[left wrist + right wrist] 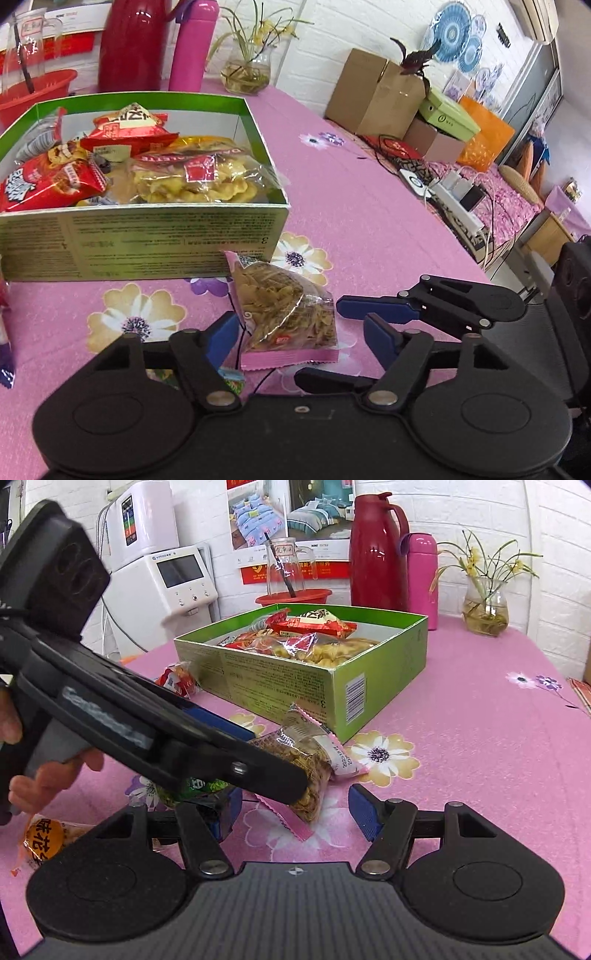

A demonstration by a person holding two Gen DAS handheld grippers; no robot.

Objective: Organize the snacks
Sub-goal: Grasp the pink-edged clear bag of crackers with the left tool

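Note:
A pink-edged clear packet of yellow crisps [284, 314] [310, 771] lies on the flowered cloth just in front of the green snack box [147, 229] [280, 679], which holds several red and yellow packets. My left gripper [301, 341] [280, 764] straddles the packet half closed. Its left pad is at the packet's edge, and a gap shows at its right pad. My right gripper [295, 814] [317, 341] is open and comes in from the right, with the packet's sealed end between its fingers. A hand [48, 779] holds the left gripper.
Loose snacks lie nearby: a red packet [177, 679] beside the box, a green one [199, 786] under the left gripper, an orange one [44, 838]. Behind the box stand a red jug [376, 554], pink flask [421, 579] and vase [485, 609]. Cardboard boxes [376, 92] and a power strip [454, 199] line the right.

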